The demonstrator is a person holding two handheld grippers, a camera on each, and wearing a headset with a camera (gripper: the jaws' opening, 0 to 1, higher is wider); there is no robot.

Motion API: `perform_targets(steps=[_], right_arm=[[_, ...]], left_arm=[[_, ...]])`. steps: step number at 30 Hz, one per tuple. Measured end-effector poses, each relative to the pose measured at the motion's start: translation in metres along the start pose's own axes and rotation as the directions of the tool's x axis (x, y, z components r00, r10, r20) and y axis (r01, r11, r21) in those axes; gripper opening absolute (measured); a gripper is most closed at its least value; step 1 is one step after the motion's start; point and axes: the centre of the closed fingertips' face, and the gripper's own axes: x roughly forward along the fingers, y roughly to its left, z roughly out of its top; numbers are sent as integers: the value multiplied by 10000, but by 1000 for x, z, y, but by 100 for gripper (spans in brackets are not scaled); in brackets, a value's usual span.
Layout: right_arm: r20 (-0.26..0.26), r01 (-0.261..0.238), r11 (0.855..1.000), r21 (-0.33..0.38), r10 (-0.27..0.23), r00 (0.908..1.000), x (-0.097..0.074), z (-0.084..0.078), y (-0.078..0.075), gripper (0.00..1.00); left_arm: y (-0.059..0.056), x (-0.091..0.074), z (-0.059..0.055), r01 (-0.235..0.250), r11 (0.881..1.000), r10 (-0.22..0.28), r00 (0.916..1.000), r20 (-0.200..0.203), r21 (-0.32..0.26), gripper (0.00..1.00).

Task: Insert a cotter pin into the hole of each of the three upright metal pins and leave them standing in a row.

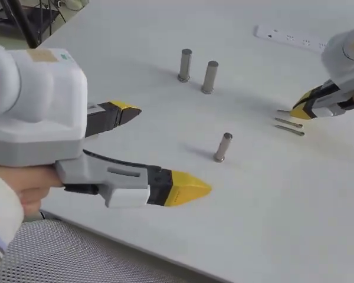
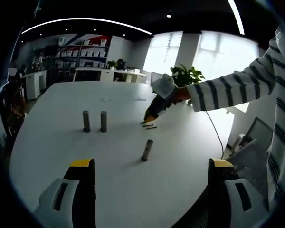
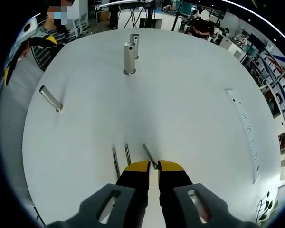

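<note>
Cotter pin (image 3: 147,153): near end hidden between right gripper (image 3: 153,165) fingers, seemingly closed on it | left gripper (image 2: 151,164) fingers open

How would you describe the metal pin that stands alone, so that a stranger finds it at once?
Look at the white table. A pair of metal pins stands close together on the far side. The lone metal pin stands apart from them, nearer the person, with no neighbour beside it.

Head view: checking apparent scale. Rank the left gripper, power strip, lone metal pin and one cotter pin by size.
Largest to smallest:
left gripper, closest to the camera
power strip
lone metal pin
cotter pin, similar length but much thinner
</note>
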Motion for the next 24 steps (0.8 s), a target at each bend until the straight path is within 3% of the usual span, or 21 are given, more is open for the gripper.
perform_targets(steps=[4, 11, 14, 17, 18, 19, 24], right_arm=[[-25, -22, 9997, -236, 22, 10000, 0, 3, 4, 0], [-594, -280, 9936, -1098, 216, 9980, -1, 4, 8, 0], [-944, -568, 9942, -908, 482, 9944, -1, 4, 9, 0], [-1317, -1233, 9874, -993, 1098, 9852, -2, 3, 11, 0], [-1556, -1412, 9899, -118, 1377, 9782, -3, 2, 12, 0], [-1721, -1535, 9880, 168, 1541, 9730, -3, 2, 12, 0], [-2841, -2267, 9731, -405, 2063, 9363, -4, 1, 15, 0]], left_arm=[[4, -1, 0, -149, 9999, 149, 9999, 41, 57, 97], [6, 0, 0, -208, 9997, 207, 9998, 48, 101, 96], [5, 1, 0, -175, 9996, 173, 9998, 79, 240, 94], [1, 3, 1, -132, 9991, 127, 9998, 120, 391, 93], [1, 3, 0, -117, 9991, 113, 9999, 84, 406, 93], [0, 4, -1, -102, 9990, 101, 9999, 35, 434, 93], [-3, 5, 3, -107, 9988, 102, 9999, 94, 474, 93]])
